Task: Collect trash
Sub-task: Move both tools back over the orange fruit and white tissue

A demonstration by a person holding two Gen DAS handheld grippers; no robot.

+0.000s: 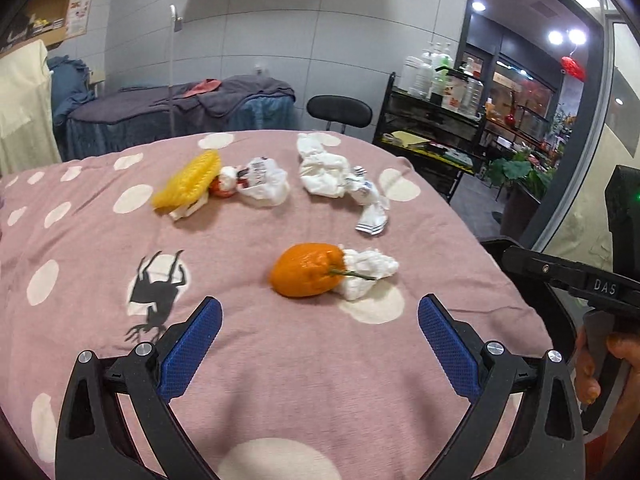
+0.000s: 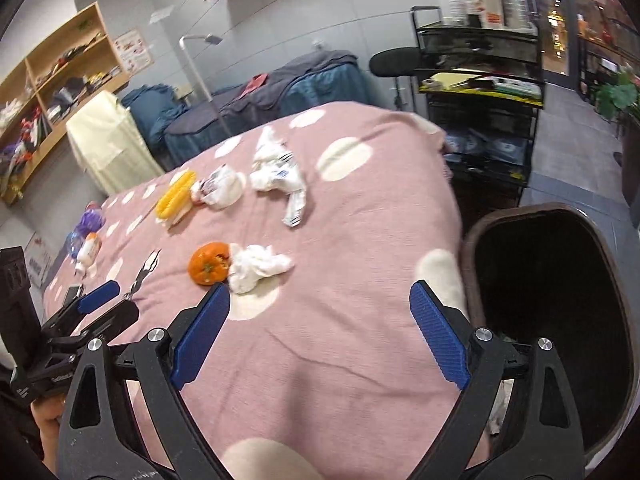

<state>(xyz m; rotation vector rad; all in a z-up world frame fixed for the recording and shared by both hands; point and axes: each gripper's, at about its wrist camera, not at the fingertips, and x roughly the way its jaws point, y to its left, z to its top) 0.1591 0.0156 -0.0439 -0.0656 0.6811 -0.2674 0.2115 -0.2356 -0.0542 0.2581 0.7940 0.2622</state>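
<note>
Your left gripper point(image 1: 320, 316) and right gripper point(image 2: 320, 304): jaws wide apart, holding nothing, over the pink blanket point(image 1: 280, 380). Orange point(image 1: 306, 275) touches a tissue wad point(image 1: 368, 270) just ahead; bin point(image 2: 548, 320) sits right of the bed.

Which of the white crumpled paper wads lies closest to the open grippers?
The white wad touching the orange fruit; the other wads lie farther back, beyond it.

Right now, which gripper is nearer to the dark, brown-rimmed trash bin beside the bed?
Right. The right gripper hangs open over the pink blanket's edge, the bin directly beside its right finger. The left gripper, also open, faces the orange fruit, farther from the bin.
</note>
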